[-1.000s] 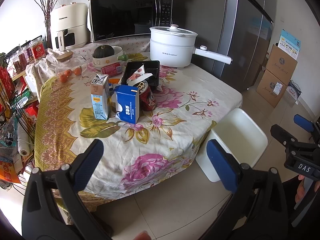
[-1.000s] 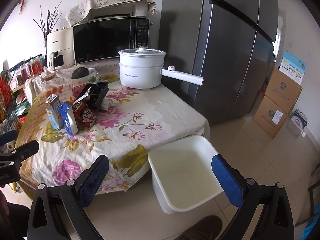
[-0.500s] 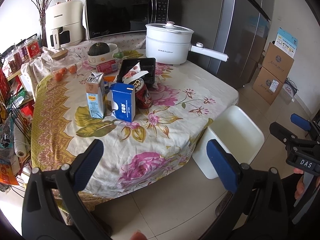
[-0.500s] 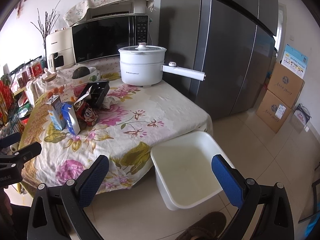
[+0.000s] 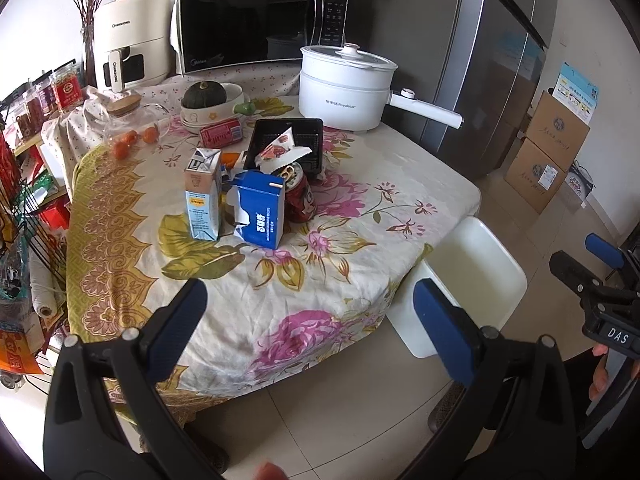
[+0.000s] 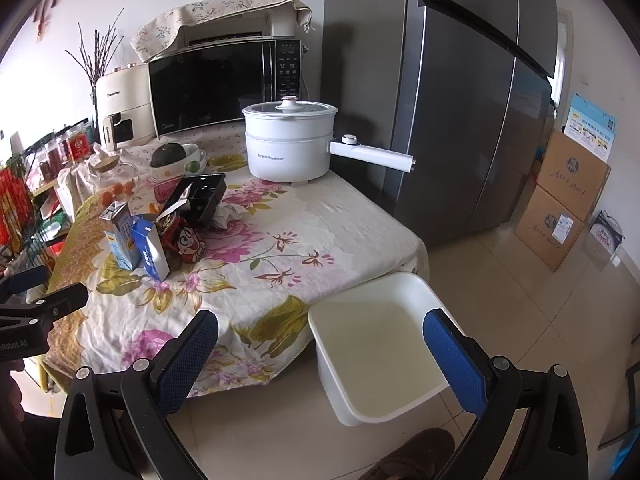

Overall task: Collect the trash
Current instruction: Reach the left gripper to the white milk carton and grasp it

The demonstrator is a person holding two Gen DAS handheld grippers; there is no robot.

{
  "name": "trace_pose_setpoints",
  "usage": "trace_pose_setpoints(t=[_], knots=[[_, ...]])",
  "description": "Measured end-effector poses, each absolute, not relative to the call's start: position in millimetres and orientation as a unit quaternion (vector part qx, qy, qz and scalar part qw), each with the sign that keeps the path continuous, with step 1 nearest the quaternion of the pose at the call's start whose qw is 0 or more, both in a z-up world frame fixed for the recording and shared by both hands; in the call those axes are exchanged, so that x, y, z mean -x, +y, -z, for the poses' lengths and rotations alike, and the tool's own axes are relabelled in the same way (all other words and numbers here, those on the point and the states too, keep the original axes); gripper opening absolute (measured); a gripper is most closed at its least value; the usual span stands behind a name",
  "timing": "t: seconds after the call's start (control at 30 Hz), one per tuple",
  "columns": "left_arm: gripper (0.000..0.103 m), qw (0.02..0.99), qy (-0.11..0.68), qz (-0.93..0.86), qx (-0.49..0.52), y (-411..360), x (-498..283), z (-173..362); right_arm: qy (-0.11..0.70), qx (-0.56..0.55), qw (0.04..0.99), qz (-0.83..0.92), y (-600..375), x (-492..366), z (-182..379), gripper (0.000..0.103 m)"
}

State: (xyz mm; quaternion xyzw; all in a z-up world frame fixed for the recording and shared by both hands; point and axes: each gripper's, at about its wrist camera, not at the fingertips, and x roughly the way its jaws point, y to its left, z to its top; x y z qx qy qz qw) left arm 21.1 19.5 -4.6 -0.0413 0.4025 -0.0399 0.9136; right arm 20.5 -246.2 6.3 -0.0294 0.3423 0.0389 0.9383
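Observation:
On the flowered tablecloth stand a torn blue carton (image 5: 260, 210), a pale drink carton (image 5: 203, 199), a red can (image 5: 301, 196) and a black plastic tray (image 5: 289, 144) with a wrapper in it. The same cluster shows in the right wrist view: blue carton (image 6: 151, 251), drink carton (image 6: 118, 236), red can (image 6: 185, 238), black tray (image 6: 200, 196). An empty white bin (image 5: 476, 284) (image 6: 380, 340) stands on the floor by the table's right corner. My left gripper (image 5: 310, 320) is open and empty before the table's front edge. My right gripper (image 6: 320, 352) is open and empty, above the bin's near edge.
A white electric pot (image 5: 346, 86) with a long handle, a microwave (image 5: 260, 20), a bowl with a squash (image 5: 208, 100), a glass jar (image 5: 128, 124) stand at the table's back. A fridge (image 6: 472, 100) and cardboard boxes (image 6: 560, 200) are right; wire shelves (image 5: 24, 200) left.
Both grippers have drawn slightly back and up from the table, so the table and bin sit a little lower and farther. Nothing was taken hold of.

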Motion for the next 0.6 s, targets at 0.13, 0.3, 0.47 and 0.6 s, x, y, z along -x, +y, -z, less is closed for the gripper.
trace_pose_setpoints(t=[0.13, 0.3, 0.47, 0.6], knots=[[0.102, 0.903, 0.424, 0.048, 0.060, 41, -37, 2, 0.353, 0.031, 0.933, -0.062, -237, -35, -20, 0.103], [0.102, 0.883, 0.457, 0.032, 0.107, 78, -69, 14, 0.373, 0.041, 0.923, -0.087, -219, -75, -36, 0.103], [0.101, 0.867, 0.475, 0.005, 0.152, 114, -103, 43, 0.394, 0.065, 0.911, -0.103, -189, -129, -33, 0.103], [0.093, 0.859, 0.487, -0.007, 0.159, 127, -130, 71, 0.424, 0.064, 0.897, -0.112, -177, -154, -1, 0.103]])
